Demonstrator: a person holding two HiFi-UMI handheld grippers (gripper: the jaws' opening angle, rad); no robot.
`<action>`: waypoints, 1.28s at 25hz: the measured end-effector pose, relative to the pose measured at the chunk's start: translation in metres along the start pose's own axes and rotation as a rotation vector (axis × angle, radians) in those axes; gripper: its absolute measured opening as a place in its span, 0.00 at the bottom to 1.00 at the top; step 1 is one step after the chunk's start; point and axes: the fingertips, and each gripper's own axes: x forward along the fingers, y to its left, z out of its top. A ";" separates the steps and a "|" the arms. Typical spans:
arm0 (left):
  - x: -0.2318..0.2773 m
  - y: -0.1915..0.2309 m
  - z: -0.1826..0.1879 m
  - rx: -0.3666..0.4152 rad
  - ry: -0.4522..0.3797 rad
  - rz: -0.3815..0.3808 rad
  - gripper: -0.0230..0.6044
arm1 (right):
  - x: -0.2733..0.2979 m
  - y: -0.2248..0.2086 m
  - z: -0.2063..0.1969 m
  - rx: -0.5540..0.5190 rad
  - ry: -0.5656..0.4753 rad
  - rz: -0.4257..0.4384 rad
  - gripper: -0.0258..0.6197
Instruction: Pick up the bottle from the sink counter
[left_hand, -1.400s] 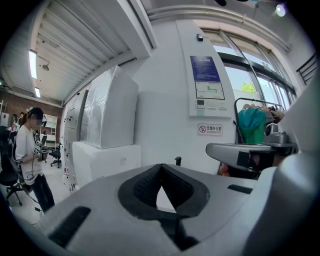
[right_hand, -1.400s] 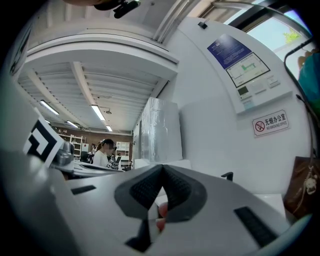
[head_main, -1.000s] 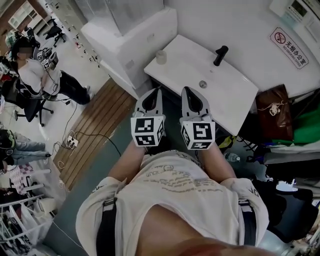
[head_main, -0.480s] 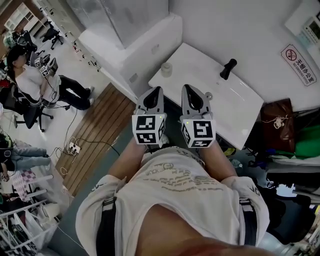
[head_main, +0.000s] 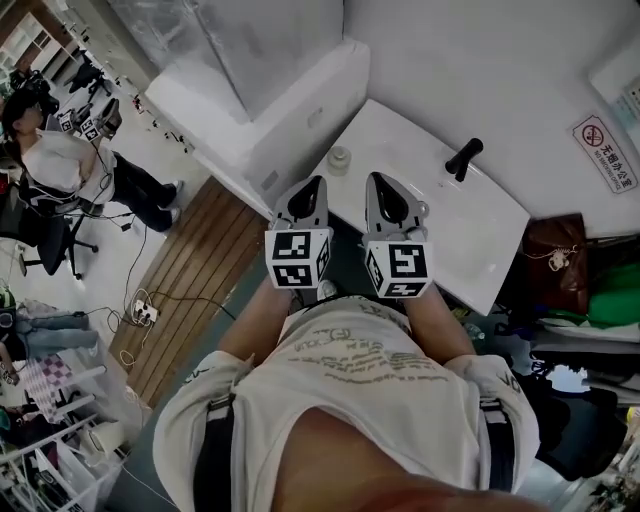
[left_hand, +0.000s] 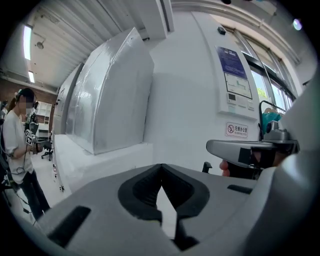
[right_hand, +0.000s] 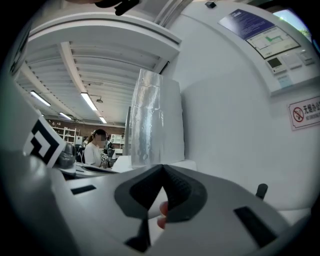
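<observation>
Head view, L to R: L gripper (head_main: 311, 186), then the bottle (head_main: 340, 158) upright on the left end of the sink counter (head_main: 485, 240), just ahead of and between both tongs, touching neither. Then R gripper (head_main: 378, 183), faucet (head_main: 463, 158), wall sign (head_main: 604, 152). Bottle shows in head view only. L gripper view: jaw tips pressed together, nothing held. R gripper view: tips meet too, gripping nothing, w/ faucet low at its right.
</observation>
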 end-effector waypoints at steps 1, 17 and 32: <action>0.005 0.002 -0.003 -0.009 0.009 -0.008 0.07 | 0.003 -0.003 -0.003 -0.001 0.009 -0.008 0.07; 0.065 0.018 -0.022 0.009 0.065 0.034 0.07 | 0.032 -0.050 -0.026 0.033 0.063 -0.039 0.07; 0.110 0.039 -0.068 0.016 0.159 0.116 0.07 | 0.050 -0.088 -0.040 0.029 0.104 0.006 0.07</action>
